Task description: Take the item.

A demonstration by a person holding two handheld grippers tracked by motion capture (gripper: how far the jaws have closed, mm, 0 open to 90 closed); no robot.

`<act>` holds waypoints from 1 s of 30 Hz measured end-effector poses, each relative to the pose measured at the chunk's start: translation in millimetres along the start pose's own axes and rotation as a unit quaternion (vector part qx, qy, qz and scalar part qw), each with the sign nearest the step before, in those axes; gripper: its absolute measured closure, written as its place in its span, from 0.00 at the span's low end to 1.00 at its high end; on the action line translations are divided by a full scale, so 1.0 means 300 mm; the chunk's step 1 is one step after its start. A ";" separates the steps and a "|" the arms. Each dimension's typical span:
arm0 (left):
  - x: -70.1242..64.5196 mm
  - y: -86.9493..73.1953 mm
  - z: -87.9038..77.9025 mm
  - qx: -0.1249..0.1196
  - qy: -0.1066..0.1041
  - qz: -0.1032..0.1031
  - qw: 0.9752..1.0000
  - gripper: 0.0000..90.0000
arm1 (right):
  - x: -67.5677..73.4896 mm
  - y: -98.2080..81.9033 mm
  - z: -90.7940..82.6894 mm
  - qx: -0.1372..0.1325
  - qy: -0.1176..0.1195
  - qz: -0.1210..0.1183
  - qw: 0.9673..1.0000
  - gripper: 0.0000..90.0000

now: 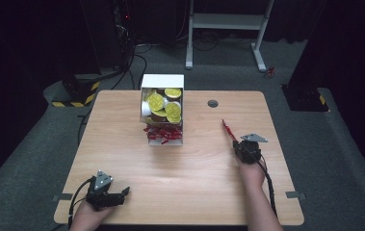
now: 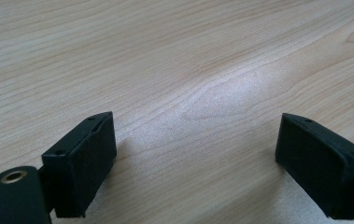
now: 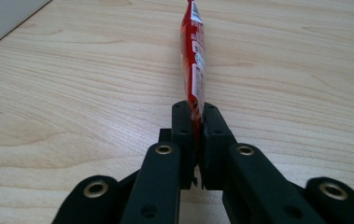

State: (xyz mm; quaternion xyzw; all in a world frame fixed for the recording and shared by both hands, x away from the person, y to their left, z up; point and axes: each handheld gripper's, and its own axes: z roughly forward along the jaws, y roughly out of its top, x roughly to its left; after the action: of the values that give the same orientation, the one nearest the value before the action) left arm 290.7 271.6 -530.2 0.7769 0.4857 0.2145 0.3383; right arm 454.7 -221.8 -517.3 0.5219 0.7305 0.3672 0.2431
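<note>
My right gripper (image 1: 235,140) (image 3: 196,116) is shut on a thin red sachet (image 3: 192,56), which sticks out forward over the table, seen in the high view as a red sliver (image 1: 228,129). A white two-tier box (image 1: 162,82) stands at the table's far middle, with round yellow-lidded cups (image 1: 156,101) in its upper part and a heap of red sachets (image 1: 164,133) in the lower. My left gripper (image 1: 126,191) (image 2: 195,154) lies open near the front left edge, nothing between its jaws, only bare wood.
The wooden table (image 1: 185,168) has a round grey cable cap (image 1: 213,103) right of the box. Beyond the far edge stand a white desk frame (image 1: 228,21) and dark equipment on grey carpet.
</note>
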 end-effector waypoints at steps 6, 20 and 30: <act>0.001 0.001 0.001 -0.001 0.000 0.001 1.000 0.14 | -0.005 -0.001 0.002 0.003 0.005 0.008 1.000 0.93; 0.001 0.000 0.001 -0.001 0.000 0.001 1.000 0.14 | -0.001 0.005 -0.010 -0.002 0.006 0.008 1.000 0.87; 0.002 0.005 0.005 -0.001 -0.006 0.007 1.000 0.14 | 0.014 0.015 -0.048 -0.018 0.004 -0.002 1.000 0.80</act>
State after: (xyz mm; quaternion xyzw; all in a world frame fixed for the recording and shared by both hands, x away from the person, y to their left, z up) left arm 292.9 271.2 -530.3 0.7810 0.4783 0.2126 0.3407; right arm 445.3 -221.2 -504.8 0.5141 0.7259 0.3820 0.2508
